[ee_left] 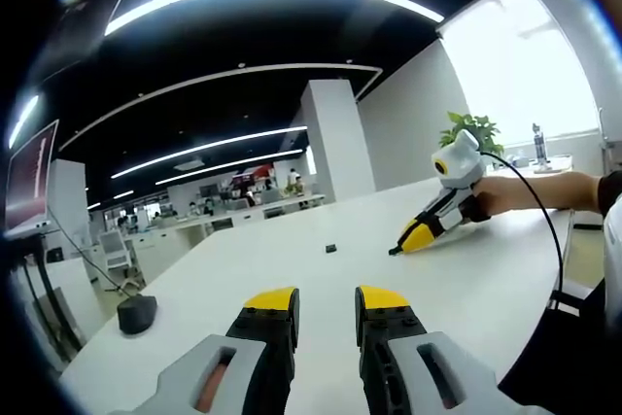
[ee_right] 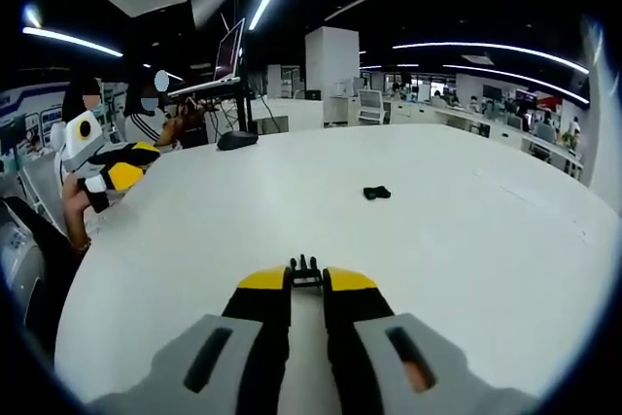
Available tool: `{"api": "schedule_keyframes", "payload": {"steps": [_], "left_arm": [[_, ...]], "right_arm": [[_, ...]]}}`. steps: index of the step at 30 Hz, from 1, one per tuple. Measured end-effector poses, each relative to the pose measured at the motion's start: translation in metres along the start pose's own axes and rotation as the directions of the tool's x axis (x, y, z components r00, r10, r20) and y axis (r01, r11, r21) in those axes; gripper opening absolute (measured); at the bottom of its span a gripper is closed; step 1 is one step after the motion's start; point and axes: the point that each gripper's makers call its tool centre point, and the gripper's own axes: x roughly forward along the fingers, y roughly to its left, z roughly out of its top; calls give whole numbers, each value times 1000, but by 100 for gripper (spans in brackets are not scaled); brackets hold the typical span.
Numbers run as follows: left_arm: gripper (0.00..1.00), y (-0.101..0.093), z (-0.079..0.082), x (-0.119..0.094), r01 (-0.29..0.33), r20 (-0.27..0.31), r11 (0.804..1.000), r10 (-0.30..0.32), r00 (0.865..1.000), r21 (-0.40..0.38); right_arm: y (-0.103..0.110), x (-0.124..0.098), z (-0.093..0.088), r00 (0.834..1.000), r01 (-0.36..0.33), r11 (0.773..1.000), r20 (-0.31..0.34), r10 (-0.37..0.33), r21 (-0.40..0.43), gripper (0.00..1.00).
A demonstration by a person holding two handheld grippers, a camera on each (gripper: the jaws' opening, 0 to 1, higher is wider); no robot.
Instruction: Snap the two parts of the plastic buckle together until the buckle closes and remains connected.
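Closest to the lens in the right gripper view was the right claw [ee_right: 308, 280], its yellow-tipped jaws nearly together and pinching a small black buckle piece [ee_right: 305, 270], whose prongs stuck out just past the tips. It hung low over the white bench [ee_right: 466, 269]. Further out on the bench, well apart from the claw, lay the other buckle piece [ee_right: 376, 192], small, black and flat on the surface. Over on the left edge of that view the left claw [ee_right: 115, 177] showed up, held in a hand beside the bench edge, too small there to read its jaws. A dark rounded object [ee_right: 237, 140] sat near the far side of the bench, with a laptop on a stand [ee_right: 229, 51] behind it.

From the left gripper view, the left claw's [ee_left: 326, 300] jaws stood apart with a bare gap between them, nothing held, above the bench [ee_left: 292, 269]. The loose buckle piece [ee_left: 330, 249] lay ahead of it, off on its own in the middle of the surface. To the right, the right claw [ee_left: 406, 242] was tipped down toward the bench with a hand [ee_left: 478, 204] on it, the black bit at its tip just visible. A green plant [ee_left: 473, 129] stood behind it by the bright window.
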Motion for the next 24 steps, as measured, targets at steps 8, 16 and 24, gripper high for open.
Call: {"api": "schedule_keyframes", "payload": {"steps": [8,16,24], "left_arm": [[22,1,0,0,-2,0,1000,2,1000,-1],[23,2,0,-1,-6,2,1000,6,1000,-1],[22,3,1,-2,-8,2,1000,8,1000,-1]], "right_arm": [[1,-4,4,1000,8,1000,12,-8,-13,14],[3,-13,12,999,27,998,22,-26,-54,14],[4,-22,19,998,47,996,34,-45,-78,14]]}}
